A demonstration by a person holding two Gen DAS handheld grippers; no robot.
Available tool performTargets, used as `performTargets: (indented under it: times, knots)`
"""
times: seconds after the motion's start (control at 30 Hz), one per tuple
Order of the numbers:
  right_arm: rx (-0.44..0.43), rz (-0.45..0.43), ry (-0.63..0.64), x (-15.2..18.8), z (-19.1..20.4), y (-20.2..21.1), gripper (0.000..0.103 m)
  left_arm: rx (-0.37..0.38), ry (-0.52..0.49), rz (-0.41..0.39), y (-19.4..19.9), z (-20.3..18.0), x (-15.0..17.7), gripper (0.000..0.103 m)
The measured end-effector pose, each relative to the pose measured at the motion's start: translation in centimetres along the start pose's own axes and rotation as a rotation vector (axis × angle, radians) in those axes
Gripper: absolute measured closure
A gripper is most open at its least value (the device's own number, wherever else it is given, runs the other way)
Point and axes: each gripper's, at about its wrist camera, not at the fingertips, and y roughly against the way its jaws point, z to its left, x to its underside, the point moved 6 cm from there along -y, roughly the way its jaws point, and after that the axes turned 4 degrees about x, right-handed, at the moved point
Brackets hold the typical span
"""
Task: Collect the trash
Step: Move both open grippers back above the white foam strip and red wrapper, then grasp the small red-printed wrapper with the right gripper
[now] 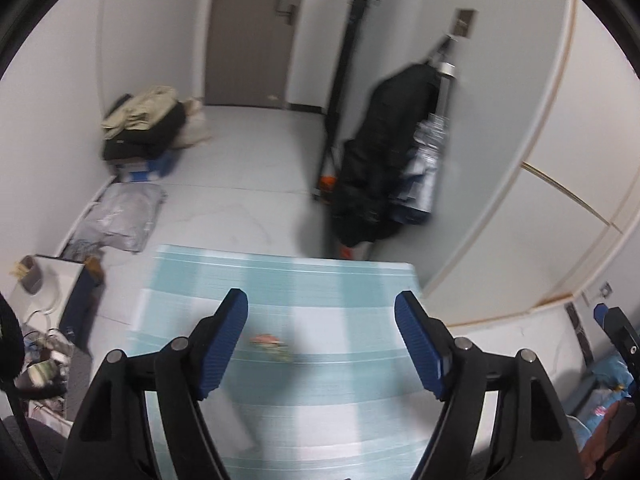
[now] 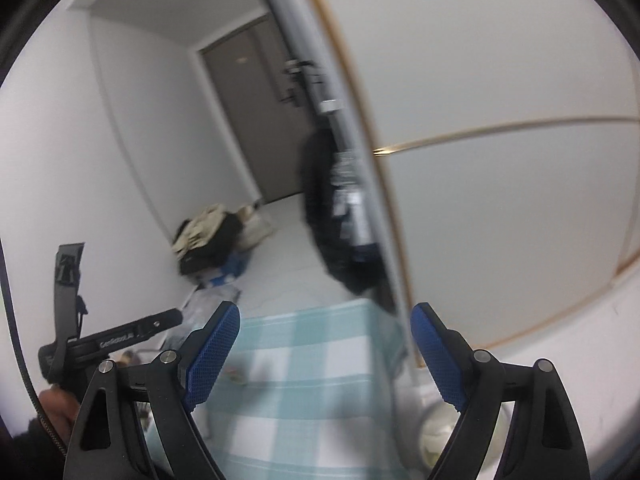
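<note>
Left gripper (image 1: 321,306) fills the lower frame, blue-padded fingers (image 1: 420,340) spread wide, nothing between them; right gripper (image 2: 325,318) likewise, lower frame, jaws apart and empty.

The table (image 1: 320,280) wears a pale teal and white checked cloth. On it lies a scrap of wrapper (image 1: 270,345), orange, red and green. The gripper pads (image 1: 222,350) are ribbed blue on black arms. The door (image 1: 248,40) is brown-grey, the walls (image 1: 48,140) white, the hanging coat (image 1: 372,168) black.
</note>
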Motion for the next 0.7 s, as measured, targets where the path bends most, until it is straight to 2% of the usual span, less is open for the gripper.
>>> performTargets:
  times: [0.2,0.37,0.6,0.7]
  knots:
    - [-0.053,0.025,0.098,2.2,6.3,-3.4,0.015,-0.068,0.073,-0.017,0.4,4.7,1.4,0.030]
    - [-0.097,0.084,0.139,4.4,10.6,-6.1,0.015,-0.103,0.132,-0.008,0.6,8.4,2.7,0.030]
    - [-0.115,0.152,0.173,7.1,13.9,-10.1,0.016,-0.107,0.212,0.014,0.3,12.4,4.5,0.030]
    - [-0.106,0.191,0.234,7.9,15.4,-12.6,0.016,-0.095,0.244,0.046,-0.3,13.6,5.5,0.030]
